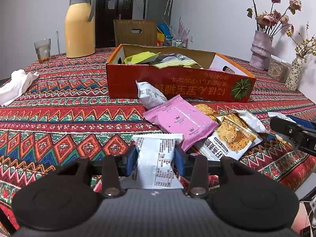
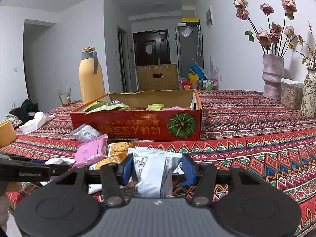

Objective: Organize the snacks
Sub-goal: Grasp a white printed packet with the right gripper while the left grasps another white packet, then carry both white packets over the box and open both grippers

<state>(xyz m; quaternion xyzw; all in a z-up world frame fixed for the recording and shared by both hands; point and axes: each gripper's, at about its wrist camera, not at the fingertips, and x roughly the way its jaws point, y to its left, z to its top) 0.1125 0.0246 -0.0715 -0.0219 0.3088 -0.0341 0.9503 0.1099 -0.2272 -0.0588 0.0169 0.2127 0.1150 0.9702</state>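
Left wrist view, going left to right: a crumpled white cloth (image 1: 16, 86) at the far left of the patterned tablecloth (image 1: 59, 122), then a glass (image 1: 42, 50) and a yellow thermos jug (image 1: 80, 24) at the back. Dead centre, the left gripper (image 1: 156, 158) is clamped on a white snack packet (image 1: 157, 162), blue pads pressing both sides, its long axis running away from the camera, serrated top edge aimed toward the orange cardboard box (image 1: 177, 86). That box already has green and grey packets inside. In front of it are loose snacks: another white packet (image 1: 150, 94) leaning on the box wall, a pink packet (image 1: 181, 120) lying flat at a diagonal, and a gold cookie pack (image 1: 231, 138) partly under it. Far right, a pink vase of dried roses (image 1: 260, 49).

Right wrist view: the right gripper (image 2: 157, 167) is squeezing its own white packet (image 2: 154, 173), also lengthwise toward the box (image 2: 138, 124).
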